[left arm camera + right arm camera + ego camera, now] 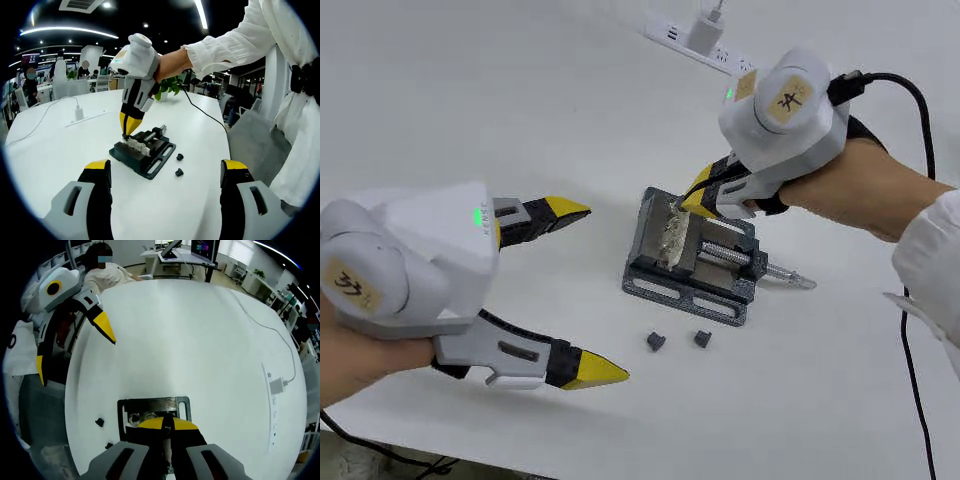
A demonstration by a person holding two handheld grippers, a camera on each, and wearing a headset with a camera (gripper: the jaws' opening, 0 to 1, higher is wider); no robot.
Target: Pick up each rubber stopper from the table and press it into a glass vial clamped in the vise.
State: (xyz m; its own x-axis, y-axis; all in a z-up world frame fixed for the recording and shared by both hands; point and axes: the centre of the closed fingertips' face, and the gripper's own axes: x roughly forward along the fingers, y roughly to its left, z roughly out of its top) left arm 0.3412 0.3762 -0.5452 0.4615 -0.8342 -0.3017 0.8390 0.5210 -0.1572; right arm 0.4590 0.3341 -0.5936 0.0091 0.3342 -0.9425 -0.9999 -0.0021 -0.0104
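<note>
Hovering above the white table (520, 120) at the left of the head view, the left gripper (590, 291) is released, its yellow-tipped jaws spread wide and nothing between them. The left gripper view looks between those jaws across the tabletop toward the vise (685, 290).

Right of that gripper, the left stopper (655, 341) and the right stopper (702, 339), both small and dark, lie loose on the table. They sit near each other but apart, just in front of the vise base and touching neither gripper.

The dark grey vise sits flat near the middle of the table, its screw (785, 275) pointing right. Clear glass vials (672, 238) stand clamped in a row between its jaws.

At the right, the right gripper (692, 205) is angled down from above, its yellow tips at the top of the vials. In the right gripper view its jaws are closed against each other directly over the vial row. Whether a stopper is pinched between them cannot be told.

A hand (850, 185) in a white sleeve (930, 250) holds that gripper, and a black cable (920, 130) trails from it. A white power strip (685, 35) lies at the table's far edge.
</note>
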